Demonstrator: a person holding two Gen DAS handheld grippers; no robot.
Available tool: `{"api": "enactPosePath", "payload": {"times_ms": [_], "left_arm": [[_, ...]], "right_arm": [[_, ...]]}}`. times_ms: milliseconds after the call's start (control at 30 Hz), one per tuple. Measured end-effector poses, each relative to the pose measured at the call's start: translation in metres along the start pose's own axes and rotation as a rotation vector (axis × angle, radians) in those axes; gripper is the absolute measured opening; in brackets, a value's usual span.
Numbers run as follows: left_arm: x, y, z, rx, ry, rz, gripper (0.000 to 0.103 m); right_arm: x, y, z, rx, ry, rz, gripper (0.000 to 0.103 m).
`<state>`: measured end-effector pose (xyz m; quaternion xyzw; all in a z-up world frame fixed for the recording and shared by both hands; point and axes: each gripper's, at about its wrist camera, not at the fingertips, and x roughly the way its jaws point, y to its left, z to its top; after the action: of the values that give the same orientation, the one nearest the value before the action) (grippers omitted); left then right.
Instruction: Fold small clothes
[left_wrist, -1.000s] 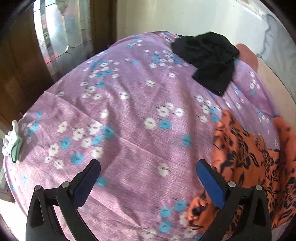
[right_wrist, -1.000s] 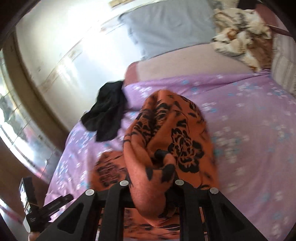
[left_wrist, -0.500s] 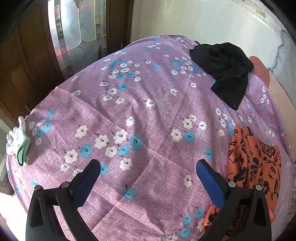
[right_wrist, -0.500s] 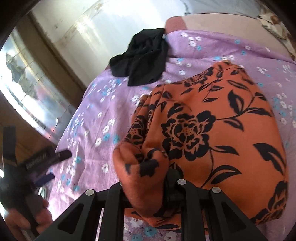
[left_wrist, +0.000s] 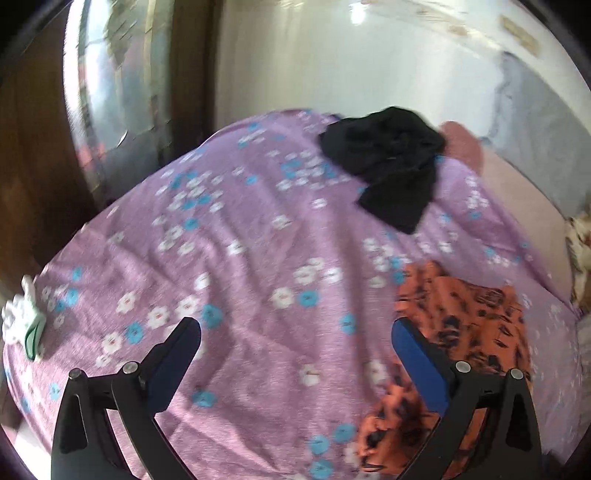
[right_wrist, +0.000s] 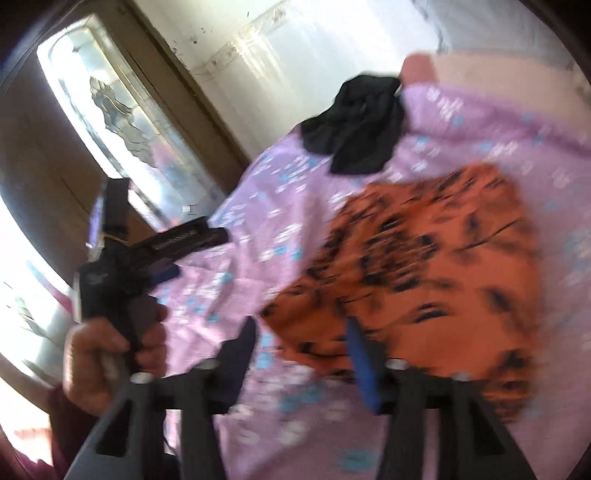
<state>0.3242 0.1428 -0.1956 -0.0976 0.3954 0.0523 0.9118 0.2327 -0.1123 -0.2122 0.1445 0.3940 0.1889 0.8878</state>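
We work over a bed covered by a purple sheet with white and blue flowers (left_wrist: 258, 258), beside a white wall (left_wrist: 332, 66) and a wooden door with patterned glass (right_wrist: 122, 110). The orange garment with black flowers (right_wrist: 424, 258) lies flat on the sheet, a crumpled black garment (left_wrist: 391, 166) farther back. Our left gripper (left_wrist: 295, 343) gapes empty; our right gripper (right_wrist: 303, 343) is opening, gripping nothing.

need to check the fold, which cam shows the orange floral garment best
The right wrist view: the orange floral garment lies nearly whole on the purple sheet, though motion-blurred. The left wrist view catches only part of it at the lower right, partly behind a gripper finger.
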Motion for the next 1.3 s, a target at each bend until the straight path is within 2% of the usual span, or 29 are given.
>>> {"api": "enactPosePath", "payload": {"times_ms": [67,233,300,367,400,433,467,567,667,833,967,1033,1133,1300], "left_arm": [[-0.006,-0.021,-0.005,0.063,-0.033,-0.029,0.103],[-0.008,-0.078,-0.025,0.250,-0.058,-0.057,0.103],[0.001,-0.094,-0.035,0.325,-0.040,-0.011,0.103],[0.028,-0.107,-0.052,0.434,0.037,0.130,0.103],[0.040,-0.108,-0.058,0.460,0.078,0.171,0.103],[0.055,-0.104,-0.063,0.456,0.130,0.197,0.103],[0.059,-0.098,-0.063,0.423,0.149,0.181,0.103],[0.062,-0.086,-0.056,0.350,0.181,0.140,0.103],[0.064,-0.086,-0.057,0.360,0.175,0.152,0.103],[0.064,-0.088,-0.060,0.343,0.179,0.144,0.103],[0.072,-0.078,-0.061,0.277,0.213,0.090,0.103],[0.073,-0.076,-0.061,0.270,0.217,0.072,0.103],[0.075,-0.075,-0.062,0.267,0.218,0.061,0.103],[0.073,-0.075,-0.063,0.270,0.213,0.054,0.103]], "right_arm": [[-0.012,-0.019,0.002,0.025,-0.030,-0.065,0.036],[-0.016,-0.065,0.000,0.113,-0.035,-0.141,0.036],[-0.003,-0.076,-0.006,0.132,0.018,-0.147,0.036],[0.019,-0.082,-0.009,0.134,0.088,-0.159,0.036],[0.023,-0.081,-0.012,0.117,0.100,-0.167,0.036],[0.024,-0.077,-0.012,0.083,0.097,-0.179,0.036],[0.025,-0.074,-0.010,0.063,0.114,-0.185,0.036],[0.025,-0.070,0.004,0.031,0.155,-0.193,0.036],[0.021,-0.072,0.031,0.005,0.106,-0.220,0.035],[0.044,-0.101,0.081,0.114,0.095,-0.278,0.035],[0.080,-0.135,0.106,0.225,0.082,-0.316,0.036],[0.099,-0.149,0.110,0.267,0.092,-0.333,0.036],[0.129,-0.162,0.101,0.299,0.184,-0.361,0.036],[0.123,-0.137,0.113,0.194,0.148,-0.418,0.038]]}}
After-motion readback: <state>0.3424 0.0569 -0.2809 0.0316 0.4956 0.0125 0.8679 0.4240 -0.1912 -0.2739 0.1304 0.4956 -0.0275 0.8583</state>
